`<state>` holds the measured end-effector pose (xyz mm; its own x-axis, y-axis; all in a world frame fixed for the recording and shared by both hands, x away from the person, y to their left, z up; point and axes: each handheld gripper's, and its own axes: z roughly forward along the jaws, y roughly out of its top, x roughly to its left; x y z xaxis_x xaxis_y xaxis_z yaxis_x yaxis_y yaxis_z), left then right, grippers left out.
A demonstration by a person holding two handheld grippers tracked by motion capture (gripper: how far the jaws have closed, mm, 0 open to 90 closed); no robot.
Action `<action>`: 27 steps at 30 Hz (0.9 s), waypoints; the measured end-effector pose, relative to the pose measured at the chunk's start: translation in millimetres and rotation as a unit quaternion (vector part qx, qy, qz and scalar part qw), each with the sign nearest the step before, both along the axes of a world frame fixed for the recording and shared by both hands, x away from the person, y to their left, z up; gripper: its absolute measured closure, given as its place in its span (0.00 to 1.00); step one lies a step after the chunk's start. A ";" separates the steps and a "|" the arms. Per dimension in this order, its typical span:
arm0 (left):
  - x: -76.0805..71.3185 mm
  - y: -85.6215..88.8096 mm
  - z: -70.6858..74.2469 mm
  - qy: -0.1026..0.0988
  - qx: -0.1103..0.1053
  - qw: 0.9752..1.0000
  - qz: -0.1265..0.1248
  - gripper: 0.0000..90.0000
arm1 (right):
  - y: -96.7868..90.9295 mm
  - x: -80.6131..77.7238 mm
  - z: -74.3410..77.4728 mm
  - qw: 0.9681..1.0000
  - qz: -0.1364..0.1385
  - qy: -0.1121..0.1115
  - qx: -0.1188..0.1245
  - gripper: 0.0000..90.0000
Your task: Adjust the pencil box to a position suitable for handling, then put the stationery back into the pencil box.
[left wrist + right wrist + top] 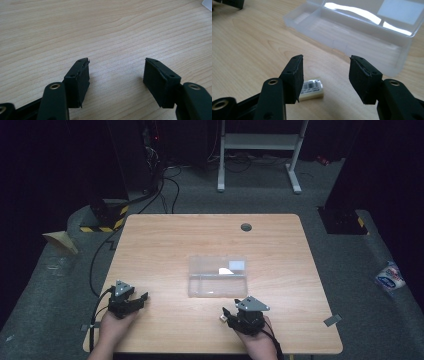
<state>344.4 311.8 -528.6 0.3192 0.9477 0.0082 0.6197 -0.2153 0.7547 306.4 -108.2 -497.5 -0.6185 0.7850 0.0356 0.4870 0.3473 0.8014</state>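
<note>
Clear plastic case lies open at the centre of the wooden table. A small eraser rests just near of it, by the right gripper, jaws spread and empty. Left gripper, near-left, jaws likewise apart over bare wood.

An open box lay at the worktop's middle. Near the front edge, an eraser lay before the box, just beside the right gripper; the left gripper sat toward the front-left corner.
</note>
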 end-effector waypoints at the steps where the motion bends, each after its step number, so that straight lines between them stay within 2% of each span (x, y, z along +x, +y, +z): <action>1: 0.0 0.0 0.0 0.000 0.000 1.000 0.000 0.41 | 0.6 -2.8 -5.0 1.000 0.005 0.007 0.002 0.49; 5: 0.3 0.0 0.0 0.001 -0.001 1.000 -0.001 0.41 | 3.9 -4.7 -10.2 1.000 0.010 0.021 -0.003 0.49; 12: 0.5 -0.1 0.0 0.001 0.000 1.000 -0.002 0.41 | 9.1 -4.2 -15.4 0.999 0.018 0.030 -0.016 0.48; 13: 0.5 -0.2 0.0 0.001 0.000 1.000 -0.002 0.41 | 11.5 -3.7 -17.7 0.999 0.021 0.037 -0.021 0.49; 14: 0.5 -0.2 0.0 0.001 0.000 1.000 -0.002 0.41 | 12.1 -2.8 -18.7 0.999 0.025 0.033 -0.026 0.50; 17: 0.4 -0.2 0.1 0.001 0.000 1.000 -0.003 0.41 | 14.0 -2.5 -20.0 0.998 0.024 0.044 -0.027 0.52; 27: 0.6 -0.2 0.1 0.002 -0.001 1.000 -0.006 0.41 | 17.0 -4.2 -23.0 0.998 0.027 0.037 -0.042 0.60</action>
